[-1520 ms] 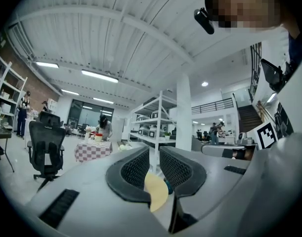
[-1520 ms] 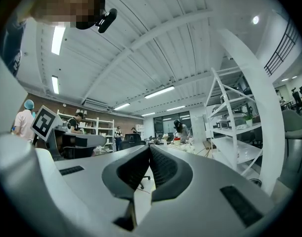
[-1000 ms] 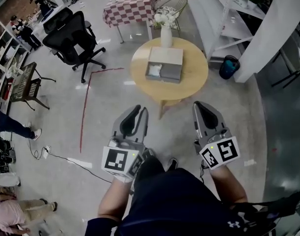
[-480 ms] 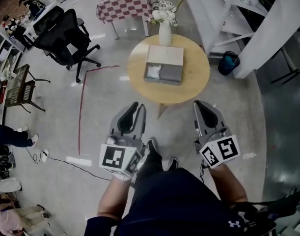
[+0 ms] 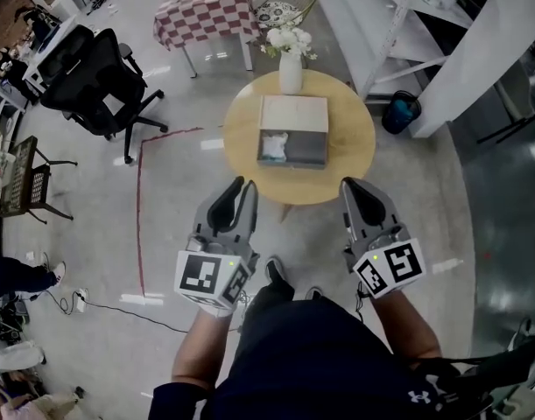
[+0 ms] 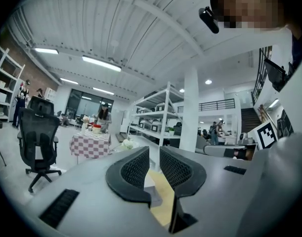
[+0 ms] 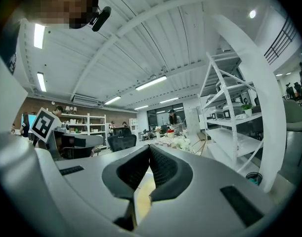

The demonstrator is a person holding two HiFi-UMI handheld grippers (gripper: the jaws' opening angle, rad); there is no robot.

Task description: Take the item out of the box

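Observation:
A grey box (image 5: 292, 140) lies on the round wooden table (image 5: 346, 138), its pale lid (image 5: 293, 113) folded back toward the far side. A white item (image 5: 274, 147) sits in the box's left part. Both grippers are held low in front of the person, short of the table and touching nothing. My left gripper (image 5: 246, 187) has its jaws a narrow gap apart, and table and box show through that gap in the left gripper view (image 6: 154, 154). On my right gripper (image 5: 351, 185) the jaws meet at the tips (image 7: 149, 149) with nothing between them.
A white vase of flowers (image 5: 290, 66) stands at the table's far edge. A black office chair (image 5: 92, 77) is at left, a checkered table (image 5: 206, 11) and wire chair (image 5: 289, 7) behind, white shelving (image 5: 398, 24) and a blue bin (image 5: 399, 112) at right.
The table and box have drawn closer and lower in the head view as the person steps forward. Both grippers keep the same pose and jaw gaps.

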